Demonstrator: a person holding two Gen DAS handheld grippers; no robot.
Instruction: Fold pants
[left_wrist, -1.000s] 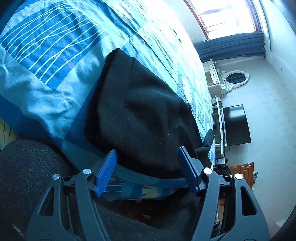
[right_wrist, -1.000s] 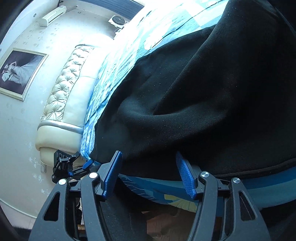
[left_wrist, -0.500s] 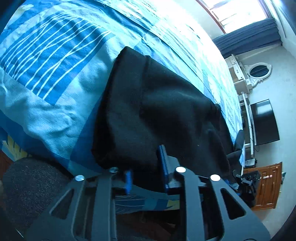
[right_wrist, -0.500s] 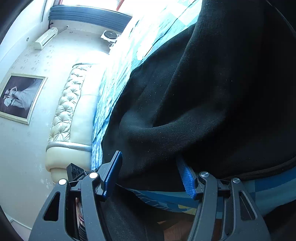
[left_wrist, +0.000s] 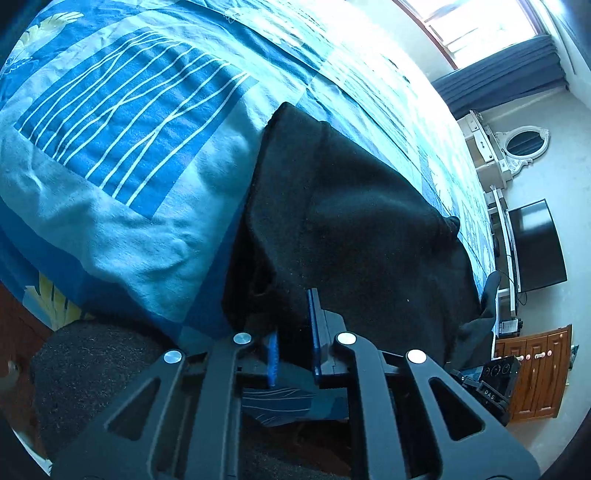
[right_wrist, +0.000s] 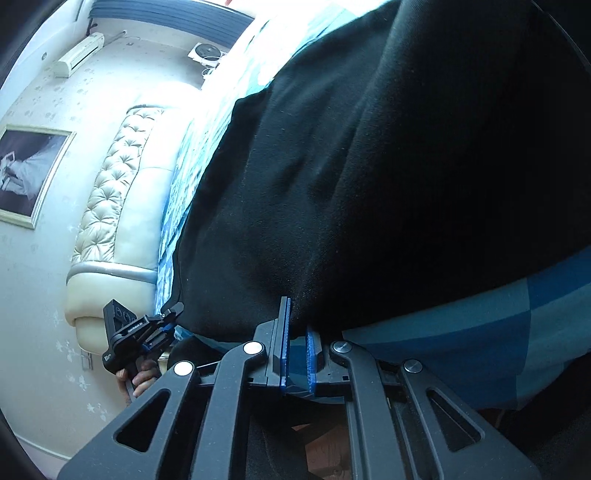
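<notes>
At the bottom of each wrist view, the left gripper (left_wrist: 293, 341) and the right gripper (right_wrist: 297, 350) have just closed, each pinching the near edge of the black pants (left_wrist: 351, 221), which lie across the blue bedspread (left_wrist: 122, 147) toward the middle of the frame. Both edges seem secured. The fold itself looks not yet made: the cloth must be lifted and carried over toward the far side.

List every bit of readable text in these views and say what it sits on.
"DAS": white letters on the black gripper body at the lower right of the left wrist view.
Small white print on the left gripper's mount, seen in the right wrist view: too small to read.
</notes>
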